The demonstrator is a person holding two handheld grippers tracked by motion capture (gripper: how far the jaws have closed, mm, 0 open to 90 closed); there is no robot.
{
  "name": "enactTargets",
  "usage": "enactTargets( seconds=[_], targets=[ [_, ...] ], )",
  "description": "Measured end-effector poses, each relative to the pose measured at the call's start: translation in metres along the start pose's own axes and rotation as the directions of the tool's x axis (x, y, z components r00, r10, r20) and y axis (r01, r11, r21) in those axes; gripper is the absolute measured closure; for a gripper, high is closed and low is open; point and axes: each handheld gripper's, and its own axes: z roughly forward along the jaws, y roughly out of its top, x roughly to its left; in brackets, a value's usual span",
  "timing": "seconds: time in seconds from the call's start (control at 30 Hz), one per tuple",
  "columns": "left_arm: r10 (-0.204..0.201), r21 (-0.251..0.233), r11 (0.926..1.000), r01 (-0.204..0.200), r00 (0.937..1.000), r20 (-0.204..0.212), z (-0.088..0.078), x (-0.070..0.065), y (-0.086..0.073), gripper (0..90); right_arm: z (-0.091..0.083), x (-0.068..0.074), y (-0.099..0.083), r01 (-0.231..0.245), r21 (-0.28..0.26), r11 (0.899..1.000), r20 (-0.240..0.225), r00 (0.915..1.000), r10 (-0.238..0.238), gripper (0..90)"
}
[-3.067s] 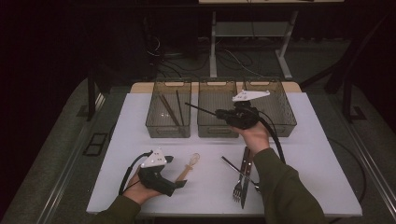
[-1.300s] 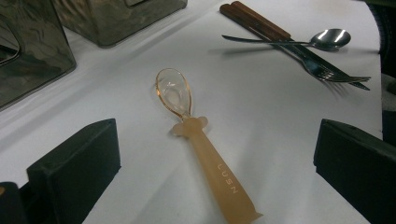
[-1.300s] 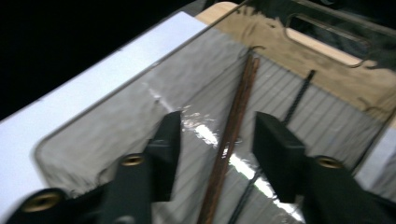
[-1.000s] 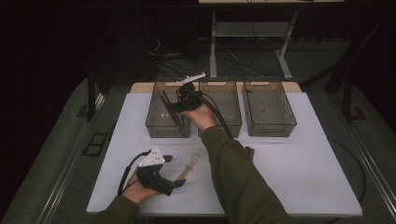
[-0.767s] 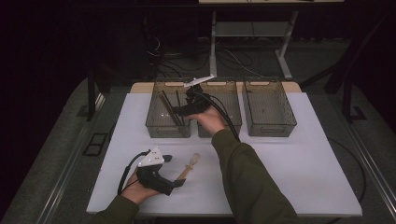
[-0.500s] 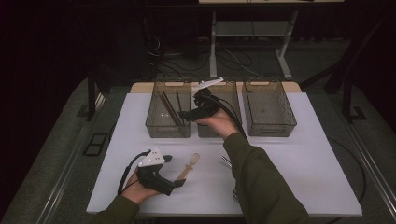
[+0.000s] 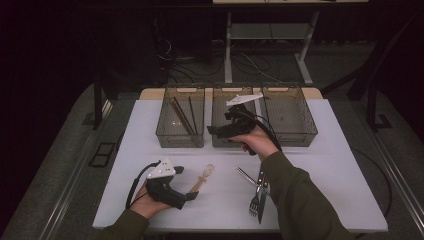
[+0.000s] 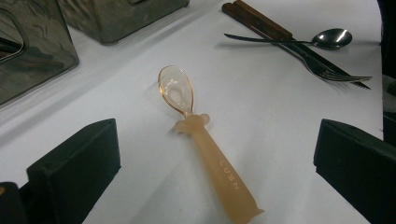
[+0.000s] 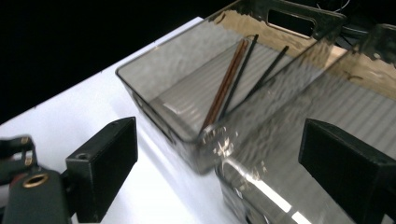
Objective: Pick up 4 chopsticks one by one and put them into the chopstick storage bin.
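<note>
White table [image 7: 150,130] under dim room, three smoky bins along far edge. Chopsticks [image 7: 181,116] lie in left bin [image 7: 165,137]. Right claw [image 7: 214,131] hovers at front of middle bin [image 7: 222,142], jaws wide, empty; just opened. Remaining cutlery: fork, knife, metal spoon in pile [image 7: 257,187] near right forearm. Amber plastic spoon [image 8: 201,135] lies between wide, empty jaws of left claw [image 8: 210,186]. Likely next: lower left claw square over handle, pinch mid-handle, lift level.
</note>
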Motion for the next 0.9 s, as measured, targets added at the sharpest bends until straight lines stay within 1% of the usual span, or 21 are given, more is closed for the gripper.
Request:
enactTargets(
  seconds=[0.13, 0.23, 0.27, 0.3, 0.4, 0.53, 0.6, 0.73, 0.87, 0.9],
  targets=[
    [-0.004, -0.002, 1.0, 0.004, 1.0, 0.0, 0.0, 0.0, 0.0, 0.0, -0.014, -0.003, -0.011, -0.008, -0.01, 1.0, 0.013, 0.9999, 0.008, 11.4],
    [-0.001, 0.001, 1.0, 0.001, 1.0, 0.003, -0.001, 0.0, 0.0, 0.0, -0.024, -0.007, -0.019, 0.013, -0.003, 1.0, 0.033, 0.9994, -0.013, 11.4],
    [0.002, 0.003, 1.0, -0.002, 1.0, 0.002, -0.001, 0.0, 0.0, 0.0, -0.028, -0.007, -0.022, 0.007, -0.001, 1.0, 0.038, 0.9993, -0.007, 11.4],
    [0.002, 0.004, 1.0, -0.002, 1.0, 0.002, -0.001, 0.0, 0.0, 0.0, -0.031, -0.009, -0.025, 0.022, -0.007, 1.0, 0.049, 0.9986, -0.022, 11.4],
    [0.002, 0.009, 1.0, -0.002, 1.0, -0.002, -0.001, 0.0, 0.0, 0.0, -0.043, -0.011, -0.036, 0.014, -0.011, 1.0, 0.057, 0.9983, -0.013, 11.4],
    [0.002, 0.008, 1.0, -0.002, 1.0, -0.003, 0.0, 0.0, 0.0, 0.0, -0.059, -0.013, -0.052, 0.025, -0.023, 0.999, 0.064, 0.9977, -0.024, 11.4],
    [-0.007, 0.003, 1.0, 0.007, 1.0, 0.002, -0.001, 0.0, 0.0, 0.0, -0.066, -0.014, -0.059, 0.031, -0.03, 0.999, 0.073, 0.9969, -0.029, 11.4],
    [-0.012, -0.001, 0.9999, 0.012, 0.9999, -0.002, -0.002, 0.0, 0.0, 0.0, -0.08, -0.017, -0.074, 0.019, -0.044, 0.999, 0.081, 0.9966, -0.015, 11.4],
    [-0.019, -0.006, 0.9998, 0.019, 0.9998, -0.009, -0.002, 0.0, -0.001, 0.0, -0.091, -0.021, -0.087, 0.021, -0.057, 0.998, 0.097, 0.9952, -0.016, 11.4],
    [-0.015, -0.005, 0.9999, 0.015, 0.9999, -0.008, -0.002, 0.001, -0.001, 0.0, -0.094, -0.022, -0.091, 0.025, -0.059, 0.998, 0.101, 0.9948, -0.019, 11.4]
  ],
)
